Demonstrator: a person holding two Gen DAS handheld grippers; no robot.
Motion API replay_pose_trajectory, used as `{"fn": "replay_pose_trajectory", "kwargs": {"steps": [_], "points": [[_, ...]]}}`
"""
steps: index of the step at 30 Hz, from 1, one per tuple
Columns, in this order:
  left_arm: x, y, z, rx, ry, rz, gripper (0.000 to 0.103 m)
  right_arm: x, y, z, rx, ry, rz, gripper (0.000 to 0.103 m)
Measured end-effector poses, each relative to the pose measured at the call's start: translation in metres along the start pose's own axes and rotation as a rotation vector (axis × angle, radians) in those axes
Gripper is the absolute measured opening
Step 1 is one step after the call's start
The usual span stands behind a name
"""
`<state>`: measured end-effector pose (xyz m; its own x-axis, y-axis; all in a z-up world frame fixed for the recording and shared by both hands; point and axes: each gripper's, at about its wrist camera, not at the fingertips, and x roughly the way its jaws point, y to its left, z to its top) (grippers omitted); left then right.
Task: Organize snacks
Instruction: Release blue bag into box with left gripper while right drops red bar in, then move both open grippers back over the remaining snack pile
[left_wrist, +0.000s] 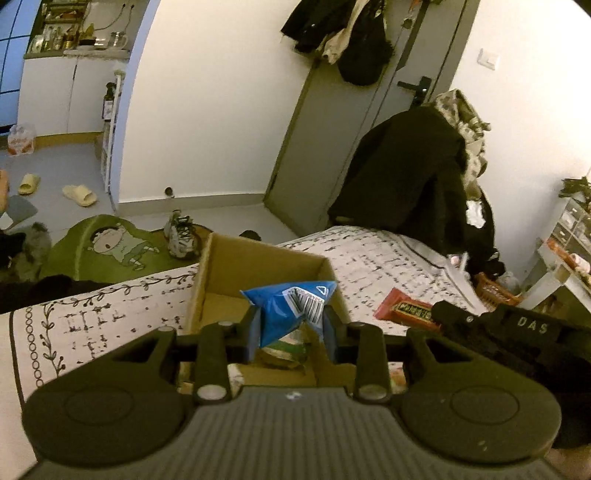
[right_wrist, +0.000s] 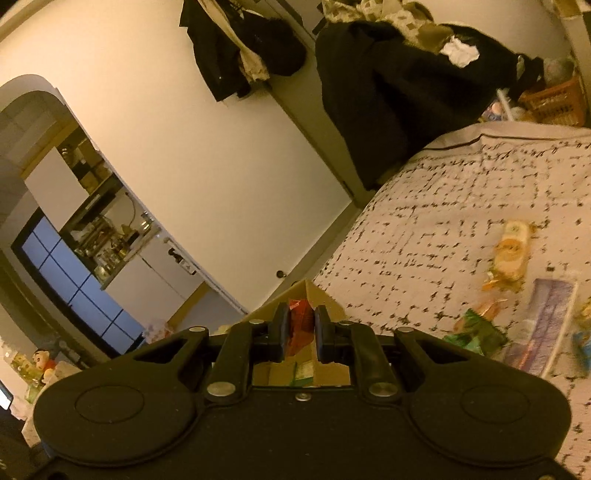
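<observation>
Peering past my left tongs (left_wrist: 291, 325), I am seeing the lower part of the blue snack packet (left_wrist: 291, 308) hidden between the two pads, which are pinching it at a partly closed width. The packet is hanging above the open cardboard box (left_wrist: 258, 266), whose near wall is cut off behind the tongs' body; something green and white is lying on the box floor just under the packet, too dark for me to name. To the right of the tongs a red snack bar (left_wrist: 404, 308) is lying on the patterned bedspread (left_wrist: 369, 258), its near end covered by the black body of my other tool.

My right tongs (right_wrist: 299, 334) are gripping a red wrapper (right_wrist: 300, 325), nearly closed on it, and only a narrow strip of it is showing between the pads. The box corner (right_wrist: 304, 295) is poking up just beyond the fingertips; the rest is hidden under the tool. Off to the right, several snack packs (right_wrist: 511, 251) are smearing into blur on the bedspread (right_wrist: 443, 192), so I cannot read them. Ahead of the left tongs the box interior is standing open, and the bedspread left of the box is lying bare to its edge.
</observation>
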<state>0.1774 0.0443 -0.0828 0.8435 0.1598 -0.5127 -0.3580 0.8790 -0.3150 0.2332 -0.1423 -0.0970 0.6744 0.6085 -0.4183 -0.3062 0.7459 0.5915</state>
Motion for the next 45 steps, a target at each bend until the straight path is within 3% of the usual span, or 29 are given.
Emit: {"fn": "replay_pose_trajectory", "kwargs": {"steps": [9,14,25,28,30,38,43,45], "points": [[0.025,0.018,-0.004,-0.023,0.046,0.058,0.035,0.019,0.018,-0.006,-0.039,0.045,0.055,0.014],[0.032,0.015,-0.006,-0.028,0.058,0.051,0.036,0.023,0.010,-0.009,0.003,0.071,0.050,0.014],[0.013,0.023,-0.001,-0.032,0.000,0.108,0.070,0.028,0.017,-0.016,-0.037,0.102,0.040,0.015],[0.006,0.025,0.001,-0.032,-0.013,0.115,0.075,0.030,0.016,-0.017,-0.027,0.126,0.051,0.019],[0.003,0.025,0.001,-0.031,-0.012,0.134,0.077,0.027,0.017,-0.017,-0.028,0.127,0.063,0.026],[-0.009,0.025,0.002,-0.042,0.015,0.142,0.085,0.000,0.016,-0.012,-0.044,0.021,-0.020,0.084],[-0.012,0.020,0.007,-0.017,0.041,0.133,0.085,-0.021,0.011,-0.008,-0.079,-0.040,-0.066,0.100],[-0.015,0.016,0.009,-0.004,0.044,0.131,0.088,-0.027,0.006,-0.006,-0.074,-0.056,-0.087,0.102]]}}
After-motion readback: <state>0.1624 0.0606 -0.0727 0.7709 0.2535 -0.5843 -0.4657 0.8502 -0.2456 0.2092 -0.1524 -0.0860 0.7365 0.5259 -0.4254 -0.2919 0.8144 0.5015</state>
